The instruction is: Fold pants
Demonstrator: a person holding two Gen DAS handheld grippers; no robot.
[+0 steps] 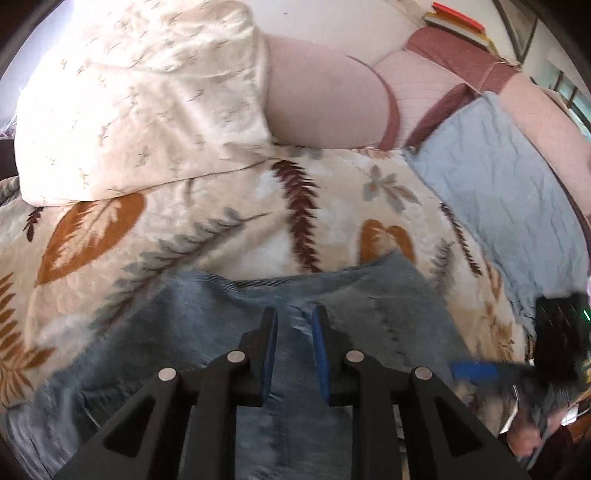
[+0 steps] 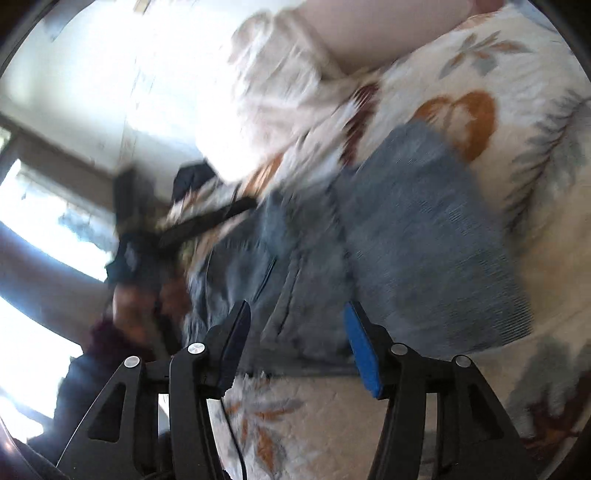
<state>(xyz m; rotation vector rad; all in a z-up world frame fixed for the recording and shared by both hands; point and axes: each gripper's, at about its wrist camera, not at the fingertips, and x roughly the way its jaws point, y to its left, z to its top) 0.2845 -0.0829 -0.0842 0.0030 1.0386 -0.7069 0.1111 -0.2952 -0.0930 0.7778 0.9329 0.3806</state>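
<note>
The blue denim pants (image 1: pixel 369 314) lie in a folded heap on the leaf-patterned blanket (image 1: pixel 221 221). My left gripper (image 1: pixel 295 321) points down at their top, its jaws a narrow gap apart with a ridge of denim pinched between the blue pads. One blue pad (image 1: pixel 476 369) of the right gripper shows at the pants' right side, with a hand (image 1: pixel 524 443) behind it. In the right wrist view the pants (image 2: pixel 424 240) spread ahead, blurred. My right gripper (image 2: pixel 297 317) stands wide open over their near edge, its pads clear of the denim.
A cream quilt (image 1: pixel 129 92) is bunched at the back left. Beside it lie a pink pillow (image 1: pixel 325 92) and a light blue cloth (image 1: pixel 498 184). Books (image 1: pixel 458 18) are stacked far back. Bright windows (image 2: pixel 44 206) fill the right wrist view's left side.
</note>
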